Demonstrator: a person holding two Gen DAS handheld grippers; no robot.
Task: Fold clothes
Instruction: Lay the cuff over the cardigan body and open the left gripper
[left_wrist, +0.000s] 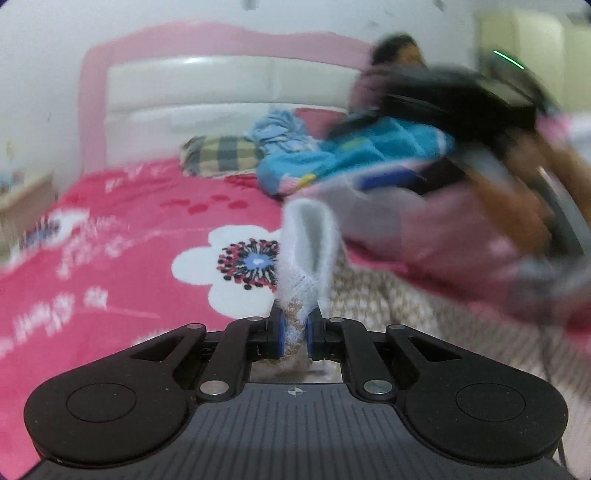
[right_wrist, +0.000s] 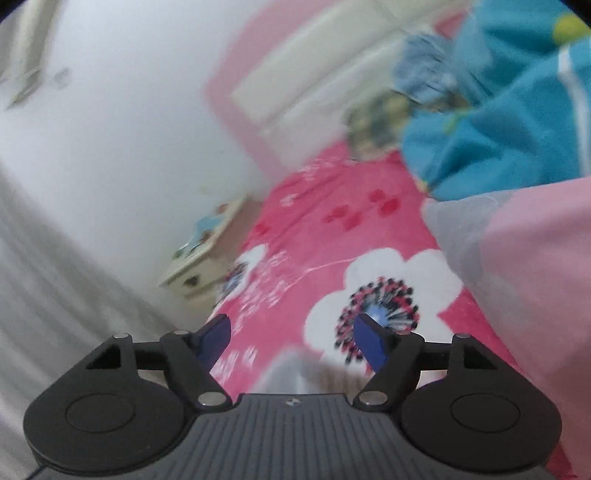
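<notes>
We pinch a white knit garment (left_wrist: 308, 254) in the left gripper (left_wrist: 294, 334), fingers nearly shut on its edge at lower centre, likely to lift it off the bed (left_wrist: 110, 229). Our right gripper (right_wrist: 291, 338) hangs wide and empty over the bedspread.

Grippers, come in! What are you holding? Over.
Left gripper shut on white knit cloth. Right gripper open, empty, over pink bedspread. Blue clothes piled ahead. Nothing blocking.
</notes>
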